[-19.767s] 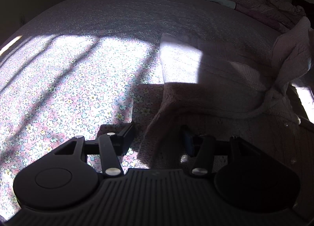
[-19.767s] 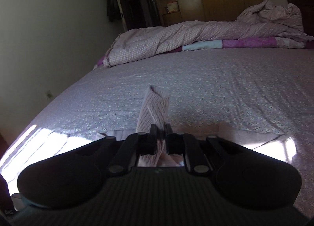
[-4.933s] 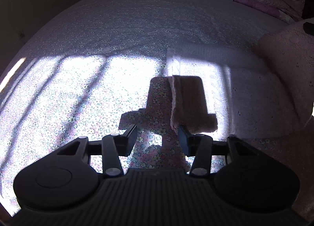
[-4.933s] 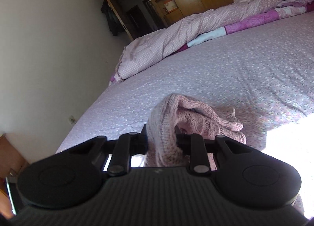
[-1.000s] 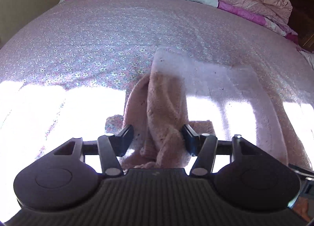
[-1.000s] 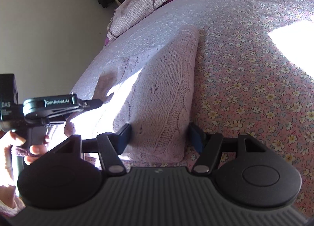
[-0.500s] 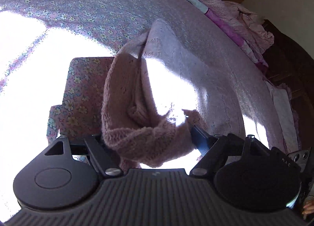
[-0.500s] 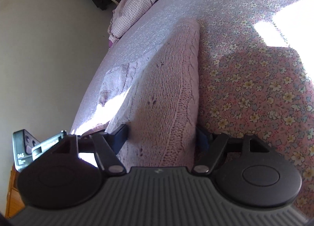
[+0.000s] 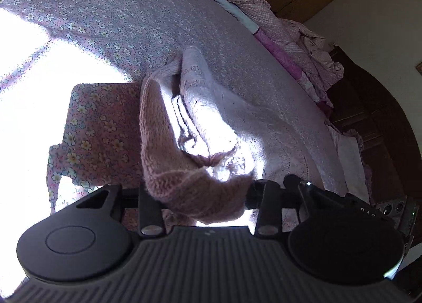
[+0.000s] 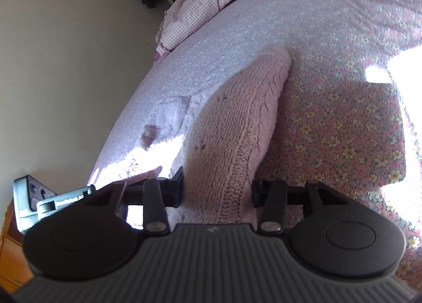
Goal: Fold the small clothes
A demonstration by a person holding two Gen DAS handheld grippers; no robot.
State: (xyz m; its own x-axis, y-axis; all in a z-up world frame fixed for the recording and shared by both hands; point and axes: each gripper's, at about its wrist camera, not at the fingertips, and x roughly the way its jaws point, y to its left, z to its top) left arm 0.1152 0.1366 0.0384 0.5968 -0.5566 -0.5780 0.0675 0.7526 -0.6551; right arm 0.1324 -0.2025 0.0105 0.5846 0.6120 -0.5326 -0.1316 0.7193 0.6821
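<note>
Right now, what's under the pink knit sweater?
The floral bedsheet shows around the pink knit sweater, which both tongs, left tongs and right tongs, straddle. Anything beneath the knit is covered.

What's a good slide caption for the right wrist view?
Right tool straddles a pink knit sweater on the floral bedsheet.

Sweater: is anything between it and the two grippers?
Nothing visible. The pink sweater sits bunched between the left gripper's fingers, and a knit fold fills the right gripper. Only the floral sheet lies alongside.
</note>
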